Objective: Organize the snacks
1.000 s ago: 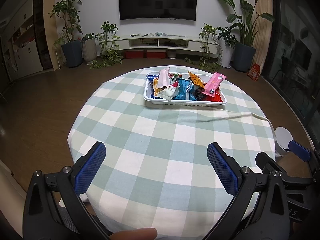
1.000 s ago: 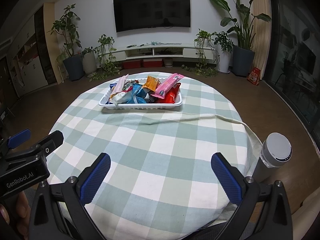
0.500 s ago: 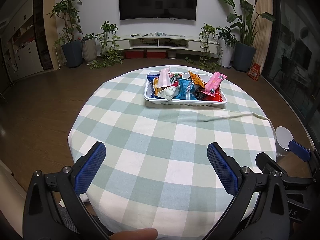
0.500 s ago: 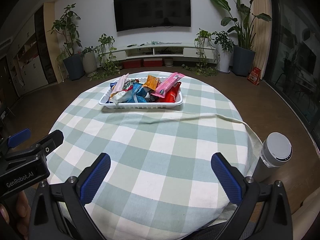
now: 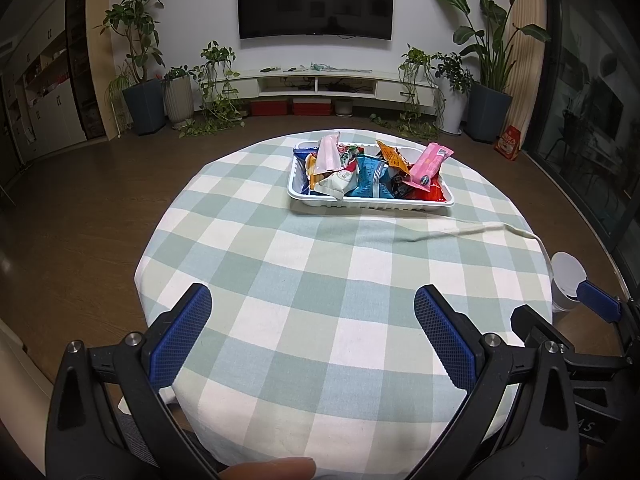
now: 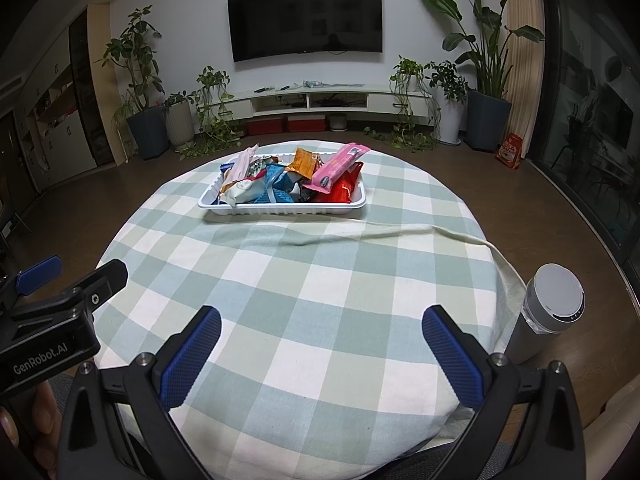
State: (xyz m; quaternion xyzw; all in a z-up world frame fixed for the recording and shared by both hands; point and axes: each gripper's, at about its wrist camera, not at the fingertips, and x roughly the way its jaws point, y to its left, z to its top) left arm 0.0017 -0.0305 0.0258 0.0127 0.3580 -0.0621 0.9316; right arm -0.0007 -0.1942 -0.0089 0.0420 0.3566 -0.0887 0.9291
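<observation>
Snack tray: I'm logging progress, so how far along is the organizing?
Done: nothing visibly; the snack packets lie jumbled in the white tray at the table's far side. In hand: nothing; the left gripper and right gripper are open, empty, near the table's near edge. Left: all the sorting.

Wide bare stretch of checked tablecloth (image 5: 320, 280) fills the centre and lower frame in both views, open path from the near edge up to the white tray (image 5: 372, 200) in the upper middle. Only snag on the way is a raised cloth fold (image 6: 400, 234) right of centre, just below the tray. White-lidded canister (image 6: 554, 300) stands off the table's edge at right.
</observation>
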